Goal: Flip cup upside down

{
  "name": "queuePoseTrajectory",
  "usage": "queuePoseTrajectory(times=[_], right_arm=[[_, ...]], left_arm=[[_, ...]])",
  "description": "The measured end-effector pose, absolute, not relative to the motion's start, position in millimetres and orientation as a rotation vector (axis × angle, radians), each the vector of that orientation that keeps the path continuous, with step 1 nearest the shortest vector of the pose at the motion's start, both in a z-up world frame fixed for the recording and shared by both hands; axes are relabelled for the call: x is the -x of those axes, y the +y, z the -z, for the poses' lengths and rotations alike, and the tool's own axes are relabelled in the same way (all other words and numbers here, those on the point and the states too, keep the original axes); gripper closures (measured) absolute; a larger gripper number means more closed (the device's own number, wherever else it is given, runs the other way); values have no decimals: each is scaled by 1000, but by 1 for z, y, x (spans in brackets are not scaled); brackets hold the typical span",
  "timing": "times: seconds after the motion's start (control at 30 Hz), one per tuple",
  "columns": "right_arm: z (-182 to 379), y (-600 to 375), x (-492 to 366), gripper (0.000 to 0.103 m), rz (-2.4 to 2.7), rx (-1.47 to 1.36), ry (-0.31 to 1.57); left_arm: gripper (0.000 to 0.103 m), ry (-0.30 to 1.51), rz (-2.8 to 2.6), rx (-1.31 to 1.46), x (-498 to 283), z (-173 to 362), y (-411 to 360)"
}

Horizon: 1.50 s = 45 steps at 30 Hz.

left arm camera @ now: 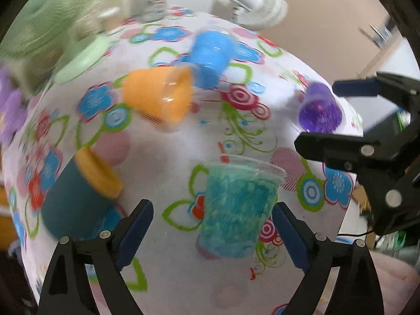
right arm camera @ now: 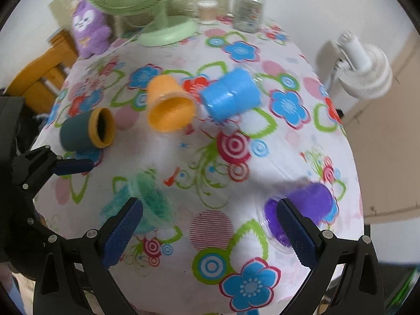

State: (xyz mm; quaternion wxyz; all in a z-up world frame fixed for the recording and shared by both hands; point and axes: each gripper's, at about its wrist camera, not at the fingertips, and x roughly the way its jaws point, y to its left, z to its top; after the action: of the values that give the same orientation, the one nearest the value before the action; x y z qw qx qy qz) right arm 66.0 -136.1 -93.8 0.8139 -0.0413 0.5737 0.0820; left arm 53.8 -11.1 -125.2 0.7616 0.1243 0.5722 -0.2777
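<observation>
Table (right arm camera: pixel 262 141), flowered cloth: five cups lie on their sides; none stands inverted in either view. Judged from that, no flip is finished and all turning remains.

Far edge, not part of the task: green fan (right arm camera: pixel 147 2), purple plush toy (right arm camera: pixel 90 30), glass jar (right arm camera: pixel 248 10).

Cups, largest first: dark teal cup with orange rim (right arm camera: pixel 84 131) near the left edge; orange cup (right arm camera: pixel 169 105) and blue cup (right arm camera: pixel 231 94) touching near the table's middle; clear cup with teal filling (left arm camera: pixel 236 210) toward the near edge; purple cup (right arm camera: pixel 307 210) near the right edge.

Left gripper (left arm camera: pixel 212 236): jaws wide, holding nothing. The teal-filled cup lies between the fingers, close to the right one; blur prevents confirming contact.

Right gripper (right arm camera: pixel 210 232): jaws wide, holding nothing. The purple cup lies just beyond its right finger (right arm camera: pixel 294 232), outside the gap.
</observation>
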Motion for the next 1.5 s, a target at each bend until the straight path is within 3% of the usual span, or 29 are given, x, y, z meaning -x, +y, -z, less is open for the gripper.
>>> queuePoseTrajectory(times=[0.47, 0.77, 1.3, 1.5], right_arm=[[80, -105, -75, 0, -491, 295, 1204], [86, -70, -73, 1, -749, 621, 1137], [129, -26, -44, 3, -1085, 1197, 1028], [147, -12, -37, 9, -1171, 1302, 1029]], left_arm=[[7, 1327, 160, 127, -13, 110, 32], [7, 1330, -44, 336, 19, 119, 41], [7, 1358, -178, 331, 37, 155, 25], [7, 1374, -199, 349, 42, 166, 30]])
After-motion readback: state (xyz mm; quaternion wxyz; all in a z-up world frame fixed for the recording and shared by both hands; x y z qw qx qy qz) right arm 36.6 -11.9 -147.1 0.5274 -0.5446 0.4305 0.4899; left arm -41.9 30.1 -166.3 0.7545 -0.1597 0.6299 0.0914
